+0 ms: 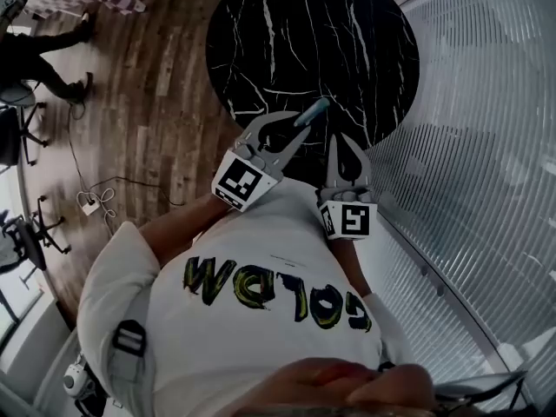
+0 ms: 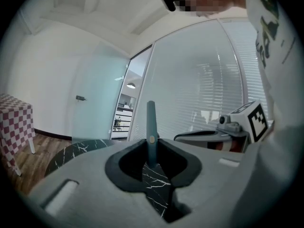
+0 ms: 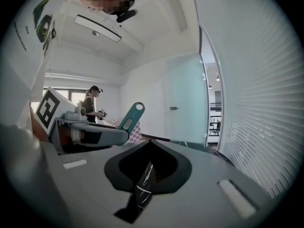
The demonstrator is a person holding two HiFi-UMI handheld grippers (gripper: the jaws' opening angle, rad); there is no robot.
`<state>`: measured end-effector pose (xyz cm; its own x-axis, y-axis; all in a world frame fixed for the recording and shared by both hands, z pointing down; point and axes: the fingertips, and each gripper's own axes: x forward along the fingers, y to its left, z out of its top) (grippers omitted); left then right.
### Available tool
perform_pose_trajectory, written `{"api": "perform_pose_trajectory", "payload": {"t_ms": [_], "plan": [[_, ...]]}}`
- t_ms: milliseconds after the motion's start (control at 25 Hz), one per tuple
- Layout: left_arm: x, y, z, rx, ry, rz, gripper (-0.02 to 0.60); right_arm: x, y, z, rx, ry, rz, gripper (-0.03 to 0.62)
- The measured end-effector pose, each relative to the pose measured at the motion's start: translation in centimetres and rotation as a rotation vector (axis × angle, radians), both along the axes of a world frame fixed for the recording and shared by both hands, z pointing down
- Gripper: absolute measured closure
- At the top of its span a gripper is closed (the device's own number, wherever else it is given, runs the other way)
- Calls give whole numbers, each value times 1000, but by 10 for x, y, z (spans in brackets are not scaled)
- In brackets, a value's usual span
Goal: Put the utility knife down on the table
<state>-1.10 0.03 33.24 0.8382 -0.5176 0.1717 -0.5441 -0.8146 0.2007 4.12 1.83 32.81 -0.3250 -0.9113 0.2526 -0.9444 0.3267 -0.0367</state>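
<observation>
**Utility knife pinched in left gripper**

Head view: clamped by the left gripper [image 1: 298, 122], utility knife [image 1: 311, 111], long axis slanting up-right, far end over the black bench [image 1: 347, 42]. Right gripper [image 1: 346, 139] pressed together, empty.
Left gripper view: knife upright between the jaws.
Right gripper view: knife slanting up-right.

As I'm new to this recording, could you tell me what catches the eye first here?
First comes the teal utility knife, clamped in the left gripper and poking over the round black marble table. Beside it, the right gripper is shut and empty, next to a slatted glass wall.
</observation>
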Motion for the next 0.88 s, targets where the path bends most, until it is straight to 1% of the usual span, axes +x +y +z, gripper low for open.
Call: {"api": "perform_pose_trajectory", "payload": {"t_ms": [200, 360, 520, 680, 800, 880], "plan": [[9, -3, 4, -9, -12, 0, 511, 8, -7, 1, -5, 1, -4, 592], [20, -7, 12, -8, -57, 1, 511, 22, -10, 2, -8, -3, -10, 592], [30, -10, 16, -17, -85, -13, 511, 35, -13, 7, -26, -17, -24, 592], [39, -11, 19, -37, -100, -26, 511, 40, -18, 6, -23, -14, -52, 592], [45, -13, 28, -39, -128, -24, 510, 43, -22, 11, -17, -15, -73, 592], [50, -12, 36, -37, -153, -17, 510, 50, -22, 16, -27, -14, -70, 592]]}}
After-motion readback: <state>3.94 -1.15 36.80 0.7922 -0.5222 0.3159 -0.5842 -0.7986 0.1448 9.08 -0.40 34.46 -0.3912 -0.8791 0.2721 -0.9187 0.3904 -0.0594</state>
